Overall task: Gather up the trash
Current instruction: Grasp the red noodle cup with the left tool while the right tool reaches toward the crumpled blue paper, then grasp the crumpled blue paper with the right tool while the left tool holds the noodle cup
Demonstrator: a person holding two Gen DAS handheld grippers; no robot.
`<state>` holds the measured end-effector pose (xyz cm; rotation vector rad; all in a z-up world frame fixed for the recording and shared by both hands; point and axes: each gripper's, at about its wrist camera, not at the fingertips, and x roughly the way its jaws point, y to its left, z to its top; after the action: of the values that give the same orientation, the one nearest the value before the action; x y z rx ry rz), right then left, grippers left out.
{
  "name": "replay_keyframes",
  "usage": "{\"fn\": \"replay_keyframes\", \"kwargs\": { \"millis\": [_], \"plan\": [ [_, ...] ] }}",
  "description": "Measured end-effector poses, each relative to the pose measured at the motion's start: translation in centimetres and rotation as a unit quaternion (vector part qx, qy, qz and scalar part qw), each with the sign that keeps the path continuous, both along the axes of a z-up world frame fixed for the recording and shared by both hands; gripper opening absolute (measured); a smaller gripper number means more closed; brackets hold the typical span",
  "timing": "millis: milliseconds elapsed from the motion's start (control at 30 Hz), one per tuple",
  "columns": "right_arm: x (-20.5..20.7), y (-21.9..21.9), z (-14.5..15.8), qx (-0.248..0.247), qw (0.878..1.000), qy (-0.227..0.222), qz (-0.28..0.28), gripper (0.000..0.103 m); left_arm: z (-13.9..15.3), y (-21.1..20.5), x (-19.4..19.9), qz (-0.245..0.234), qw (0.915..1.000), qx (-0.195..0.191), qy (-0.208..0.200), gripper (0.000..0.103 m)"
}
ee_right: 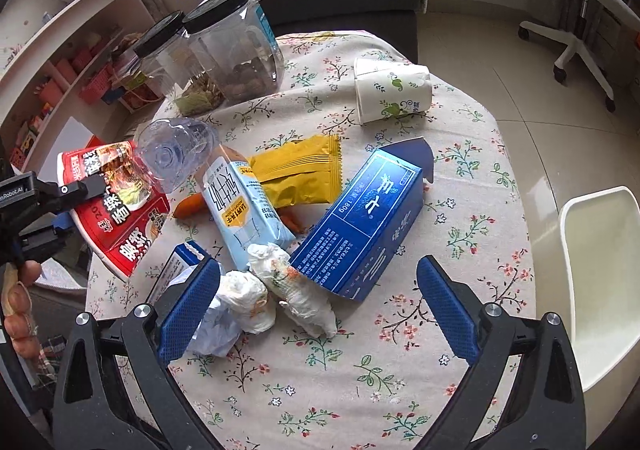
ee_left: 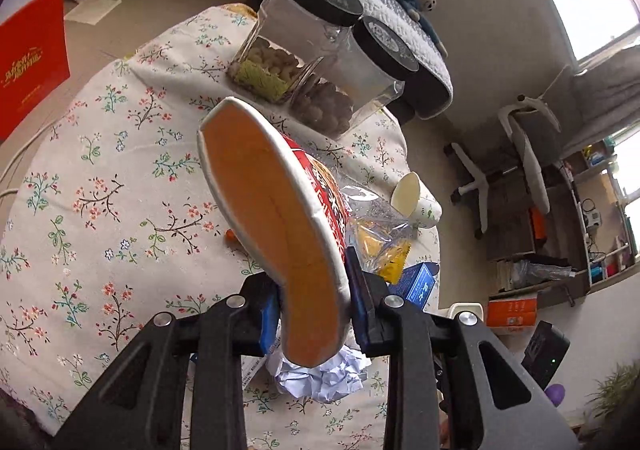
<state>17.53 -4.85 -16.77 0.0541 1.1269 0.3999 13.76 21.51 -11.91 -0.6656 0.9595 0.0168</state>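
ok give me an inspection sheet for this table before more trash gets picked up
surface: round table under a floral tablecloth, crowded in the middle
job's things: red instant-noodle bowl; crumpled white tissues; blue cardboard box; pale blue milk carton; yellow snack wrapper; clear plastic bottle; tipped paper cups
clutter: two black-lidded clear jars, upright at the far edge
grippers: left gripper shut on the bowl's rim; right gripper open above the tissues
cables: white cable beyond the table's edge in the left wrist view
surroundings: white bin, office chair, sofa, shelves
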Motion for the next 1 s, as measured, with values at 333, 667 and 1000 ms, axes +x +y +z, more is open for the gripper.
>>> {"fn": "replay_keyframes", "kwargs": {
  "millis": [333,667,1000],
  "plan": [
    [-4.6,4.0,-1.8,0.005,0.993,0.064,0.103,0.074,5.6,-0.6,-2.0,-0.046,0.9885,0.097,-0.106,0.029],
    [-4.6,7.6,-3.4,0.029,0.993,0.054,0.105,0.061,5.1,-0.8,-1.9,-0.049,0.9882,0.102,-0.104,0.029],
    [-4.2,6.6,-1.8,0.059,0.990,0.043,0.119,0.013,4.6,-1.1,-1.8,-0.045,0.9872,0.113,-0.103,0.029]
  ]
}}
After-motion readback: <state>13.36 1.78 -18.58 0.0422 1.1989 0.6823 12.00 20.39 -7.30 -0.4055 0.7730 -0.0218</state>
